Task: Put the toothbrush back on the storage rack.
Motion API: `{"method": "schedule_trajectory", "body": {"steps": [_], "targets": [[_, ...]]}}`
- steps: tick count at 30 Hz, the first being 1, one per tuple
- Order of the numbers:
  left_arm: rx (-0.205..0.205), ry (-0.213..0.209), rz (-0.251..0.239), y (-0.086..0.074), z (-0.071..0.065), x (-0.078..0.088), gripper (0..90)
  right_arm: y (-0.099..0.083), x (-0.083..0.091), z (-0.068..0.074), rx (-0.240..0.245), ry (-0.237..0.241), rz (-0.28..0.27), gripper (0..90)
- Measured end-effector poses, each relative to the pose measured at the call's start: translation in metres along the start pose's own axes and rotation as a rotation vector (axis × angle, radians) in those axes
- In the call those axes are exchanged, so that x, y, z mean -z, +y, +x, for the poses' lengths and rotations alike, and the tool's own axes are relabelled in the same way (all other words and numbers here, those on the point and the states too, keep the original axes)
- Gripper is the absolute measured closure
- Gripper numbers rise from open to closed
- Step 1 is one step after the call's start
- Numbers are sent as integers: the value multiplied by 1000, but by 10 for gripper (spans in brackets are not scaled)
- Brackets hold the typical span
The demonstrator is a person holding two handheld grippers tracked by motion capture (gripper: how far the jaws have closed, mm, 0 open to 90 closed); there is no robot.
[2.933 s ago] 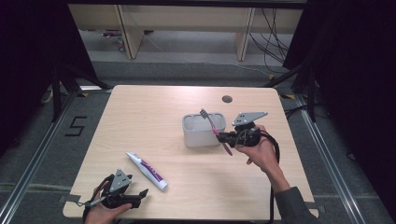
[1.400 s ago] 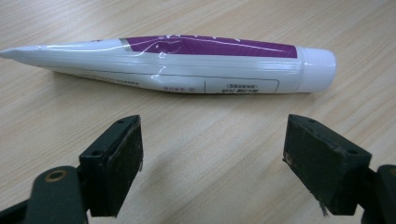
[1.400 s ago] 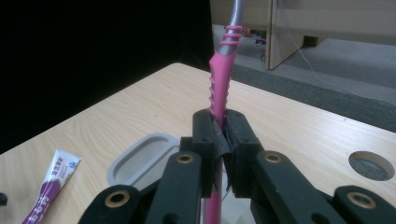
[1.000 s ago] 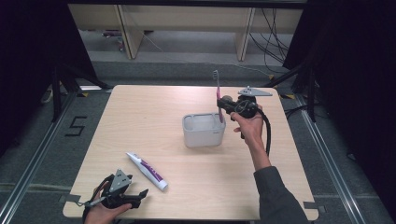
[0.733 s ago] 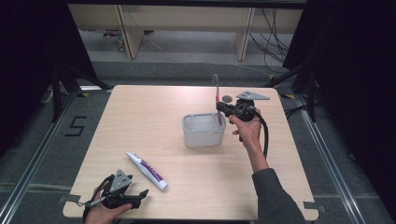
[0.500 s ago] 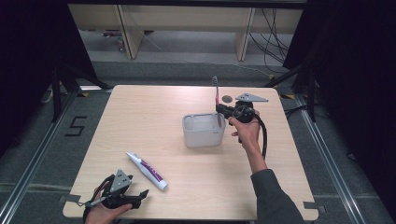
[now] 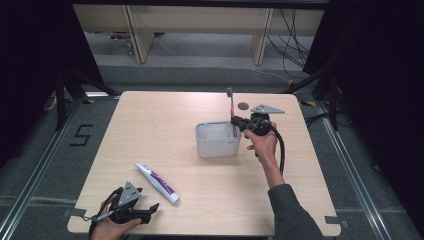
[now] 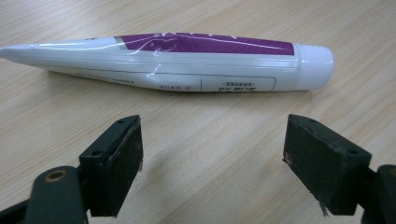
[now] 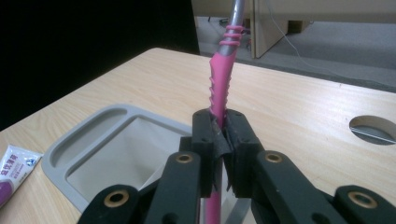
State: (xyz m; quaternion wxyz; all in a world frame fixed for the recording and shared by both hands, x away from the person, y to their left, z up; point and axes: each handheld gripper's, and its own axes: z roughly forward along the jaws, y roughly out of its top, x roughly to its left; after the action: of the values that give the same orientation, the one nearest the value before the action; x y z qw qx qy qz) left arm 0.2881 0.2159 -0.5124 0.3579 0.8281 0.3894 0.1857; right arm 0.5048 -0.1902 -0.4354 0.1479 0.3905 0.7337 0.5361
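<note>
Step in hand is stowing: the right claw point(image 9: 219, 140), clamped on the upright pink toothbrush point(image 7: 231, 107), holds it over the grey holder point(image 7: 216, 142) mid-desk, calling for a straight descent before release; the left claw point(image 8: 212, 161) gapes near the toothpaste tube point(image 8: 173, 60) by the near-left corner.

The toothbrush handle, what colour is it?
Pink, with a grey neck above; the toothbrush shows best in the right gripper view.

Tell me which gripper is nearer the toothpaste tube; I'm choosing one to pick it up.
Left. The left gripper sits open beside the toothpaste tube, near the table's front edge. The right gripper is across the table at the grey container, clamping a toothbrush.
</note>
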Motion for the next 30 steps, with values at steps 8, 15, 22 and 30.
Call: {"method": "schedule_trajectory", "body": {"steps": [8, 15, 22, 30], "targets": [[-1, 0, 0, 0, 0, 0, 195, -3, -1, 3, 9, -7, 18, 836], [-1, 1, 0, 0, 0, 0, 195, -4, -3, 3, 37, -11, 27, 825], [-5, 0, -3, 0, 0, -1, 195, -5, -1, 3, 35, -9, 48, 845], [-3, 1, -4, 0, -1, -1, 195, -3, 4, 3, 74, -24, 38, 827]]}}
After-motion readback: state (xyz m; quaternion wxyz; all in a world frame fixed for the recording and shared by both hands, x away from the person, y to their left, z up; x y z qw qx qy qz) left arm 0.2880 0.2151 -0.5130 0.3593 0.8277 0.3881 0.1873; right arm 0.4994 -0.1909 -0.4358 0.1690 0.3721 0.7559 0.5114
